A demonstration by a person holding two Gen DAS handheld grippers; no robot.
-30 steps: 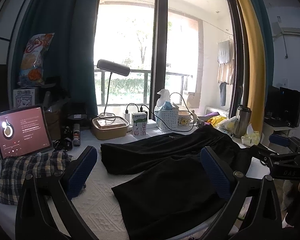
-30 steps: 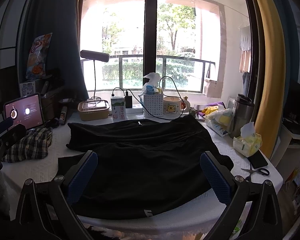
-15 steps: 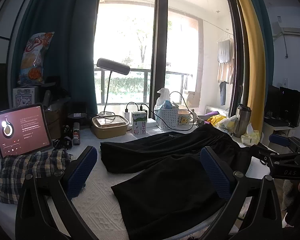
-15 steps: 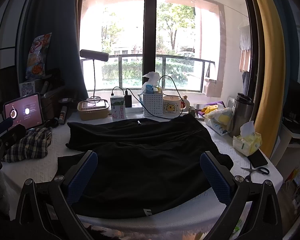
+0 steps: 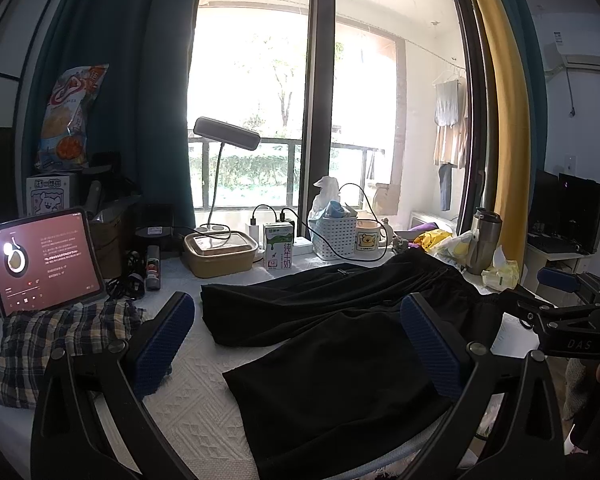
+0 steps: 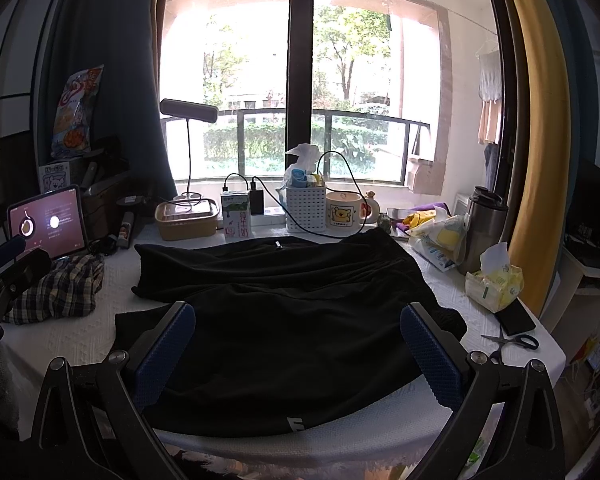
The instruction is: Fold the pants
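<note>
Pants: black pants (image 6: 288, 312) lie spread on the white table (image 6: 80, 344), both legs running toward the left, waist to the right; the near leg (image 5: 340, 380) reaches the table's front edge, the far leg (image 5: 284, 300) lies behind it.
Left gripper: the left gripper (image 5: 298, 344) hangs above the near leg's hem end, jaws wide apart, nothing between the blue pads (image 5: 162, 344).
Right gripper: the right gripper (image 6: 298, 354) hangs over the front of the pants, jaws spread wide, holding nothing; its pads (image 6: 432, 354) look clear of the cloth, though the dark fabric makes contact hard to judge.
Left of pants: a plaid cloth (image 5: 52, 344) lies crumpled near the leg ends, with a lit tablet (image 5: 44, 260) propped just behind it.
Behind pants: a tan box (image 6: 186, 220), a milk carton (image 6: 236, 214), a white basket (image 6: 306, 206) and a mug (image 6: 344, 212) line the window side.
Right of pants: a steel tumbler (image 6: 482, 232), a tissue pack (image 6: 494, 282), a dark phone (image 6: 516, 316) and scissors (image 6: 512, 342) sit near the table's right edge.
</note>
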